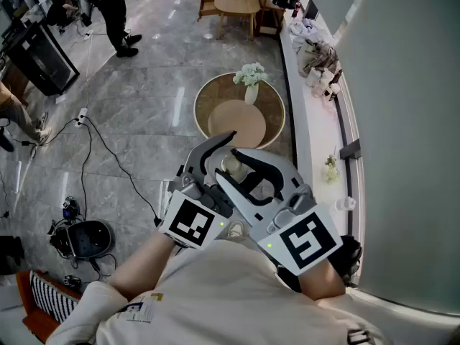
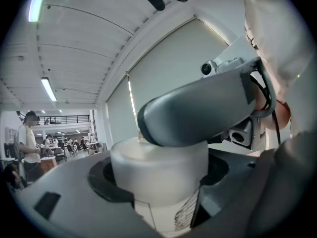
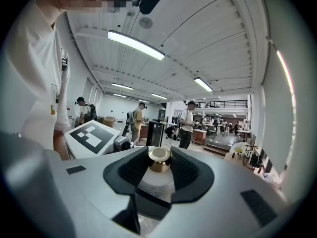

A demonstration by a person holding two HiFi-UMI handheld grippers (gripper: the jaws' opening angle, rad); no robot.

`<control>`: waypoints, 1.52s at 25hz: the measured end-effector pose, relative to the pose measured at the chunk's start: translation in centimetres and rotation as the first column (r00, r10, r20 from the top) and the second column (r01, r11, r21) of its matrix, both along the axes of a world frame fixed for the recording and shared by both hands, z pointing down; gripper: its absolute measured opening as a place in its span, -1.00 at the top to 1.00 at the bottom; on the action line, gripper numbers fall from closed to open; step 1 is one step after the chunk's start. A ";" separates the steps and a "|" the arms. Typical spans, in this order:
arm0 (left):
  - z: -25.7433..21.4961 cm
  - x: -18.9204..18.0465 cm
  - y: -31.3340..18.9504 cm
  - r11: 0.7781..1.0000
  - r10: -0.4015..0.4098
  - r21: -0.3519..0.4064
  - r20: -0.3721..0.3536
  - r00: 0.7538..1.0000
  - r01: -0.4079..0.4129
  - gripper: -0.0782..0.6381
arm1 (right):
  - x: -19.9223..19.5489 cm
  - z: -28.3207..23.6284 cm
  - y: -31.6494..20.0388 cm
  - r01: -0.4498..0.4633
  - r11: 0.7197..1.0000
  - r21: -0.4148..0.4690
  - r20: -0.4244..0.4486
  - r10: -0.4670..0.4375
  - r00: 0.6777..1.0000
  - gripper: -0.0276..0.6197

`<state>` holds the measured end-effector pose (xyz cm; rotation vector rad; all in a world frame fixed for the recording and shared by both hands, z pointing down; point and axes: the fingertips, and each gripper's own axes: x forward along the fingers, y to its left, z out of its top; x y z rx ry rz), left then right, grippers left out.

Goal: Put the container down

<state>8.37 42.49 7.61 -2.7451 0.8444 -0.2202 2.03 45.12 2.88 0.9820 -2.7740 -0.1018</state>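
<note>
— Grey stone floor (image 1: pixel 144 106), open hall, window ledge (image 1: pixel 316 131) along the right. Noted. Begin nearest: what is held?
— One container (image 2: pixel 158 167), white and round-bodied, with a gold cap (image 3: pixel 159 158). It rests on no surface. It is up in front of the person's chest, between the two tools.
— Left gripper (image 2: pixel 156 195)?
— Jaws spread wide, one on each side of the container's body, pads against it. A printed label shows low on the body; the print is too skewed to read.
— Right gripper (image 3: pixel 161 166)?
— Jaws set narrow, pinching the cap from both sides. In the left gripper view one of its jaws lies across the top of the container.
— How do the two stand to each other?
— In the head view they angle inward from either side of the chest and meet at the container.
— Beyond them?
— A round table (image 1: pixel 203 99) on the floor, just past the jaws. A vase (image 1: pixel 251 93) of pale flowers stands upright at its far edge.
— Floor to the left?
— A black cable (image 1: pixel 108 149) trails across it.
— The ledge?
— Small items bunched toward its far end; I cannot identify them.
— Farthest?
— A wooden table (image 1: pixel 237 2) at the far end of the hall, and a person (image 1: pixel 115 9) standing well to its left. The right gripper view shows more people standing, well off.
</note>
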 end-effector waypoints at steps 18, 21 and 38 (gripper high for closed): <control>0.4 1.4 1.2 1.000 -0.023 -0.007 0.014 1.000 0.023 -0.21 | 1.5 0.3 1.3 0.019 1.000 -0.005 0.010 -0.019 1.000 0.50; 0.3 2.0 1.3 0.999 -0.037 -0.004 0.015 0.999 0.037 -0.21 | 2.1 0.2 1.4 0.032 0.999 -0.004 0.014 -0.032 0.999 0.49; 1.9 6.3 0.3 0.992 -0.123 0.011 0.003 0.992 0.123 -0.21 | 6.6 1.9 1.1 0.123 0.992 0.022 -0.019 -0.122 0.992 0.49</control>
